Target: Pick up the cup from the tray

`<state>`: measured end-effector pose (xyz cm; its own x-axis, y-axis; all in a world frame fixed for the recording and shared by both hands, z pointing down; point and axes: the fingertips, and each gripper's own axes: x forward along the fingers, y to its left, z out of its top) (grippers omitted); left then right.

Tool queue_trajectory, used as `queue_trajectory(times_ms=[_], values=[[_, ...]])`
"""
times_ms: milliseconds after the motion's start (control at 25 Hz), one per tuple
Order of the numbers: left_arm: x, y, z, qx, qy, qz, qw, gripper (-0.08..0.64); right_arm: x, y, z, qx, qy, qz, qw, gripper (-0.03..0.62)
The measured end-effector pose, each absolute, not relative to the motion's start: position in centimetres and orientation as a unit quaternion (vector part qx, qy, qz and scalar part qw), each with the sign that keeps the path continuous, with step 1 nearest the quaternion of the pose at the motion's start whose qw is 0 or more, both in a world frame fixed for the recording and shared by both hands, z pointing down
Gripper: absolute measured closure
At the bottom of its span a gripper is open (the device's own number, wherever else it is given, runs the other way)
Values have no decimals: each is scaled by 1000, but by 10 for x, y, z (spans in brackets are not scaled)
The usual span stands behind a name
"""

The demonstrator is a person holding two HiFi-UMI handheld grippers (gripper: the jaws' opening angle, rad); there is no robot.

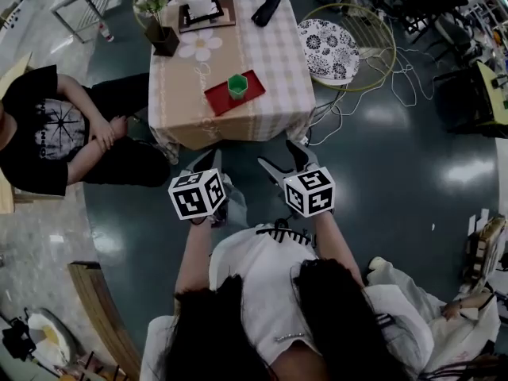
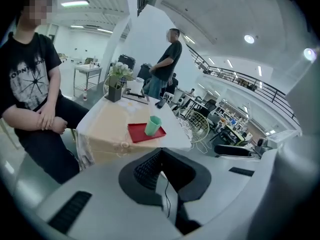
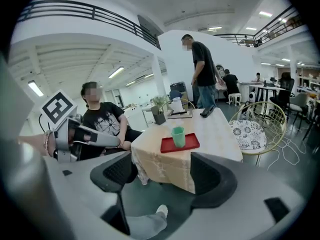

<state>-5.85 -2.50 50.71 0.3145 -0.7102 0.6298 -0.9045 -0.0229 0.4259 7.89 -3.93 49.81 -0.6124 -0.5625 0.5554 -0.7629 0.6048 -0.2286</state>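
Green cup (image 1: 236,86) stands upright on the red tray (image 1: 218,98), near the worktop's (image 1: 274,62) front edge. Left gripper (image 2: 161,163): fingers closed together, holding nothing. Right gripper (image 3: 161,176): fingers apart, empty. Both grippers sit well short of the worktop.

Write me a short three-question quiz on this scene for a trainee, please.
1. True or false: the cup lies tipped over on the tray.
2. Which gripper's jaws stand apart? A) the left one B) the right one C) both
3. Fill in: the tray's colour is ____.

Key: 1 false, the cup stands upright. 2 B: the right gripper has its jaws apart with nothing between them, while the left gripper has its jaws together. 3 red.
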Motion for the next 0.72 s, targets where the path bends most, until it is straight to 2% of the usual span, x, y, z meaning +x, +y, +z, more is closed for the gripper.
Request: queue_trajectory(times_ms=[280, 720], values=[[-98, -97, 509, 706, -577, 122, 393, 552, 41, -110, 504, 389, -860, 199, 263, 238], [-124, -130, 521, 711, -557, 135, 407, 552, 2, -161, 522, 372, -856, 178, 311, 224]])
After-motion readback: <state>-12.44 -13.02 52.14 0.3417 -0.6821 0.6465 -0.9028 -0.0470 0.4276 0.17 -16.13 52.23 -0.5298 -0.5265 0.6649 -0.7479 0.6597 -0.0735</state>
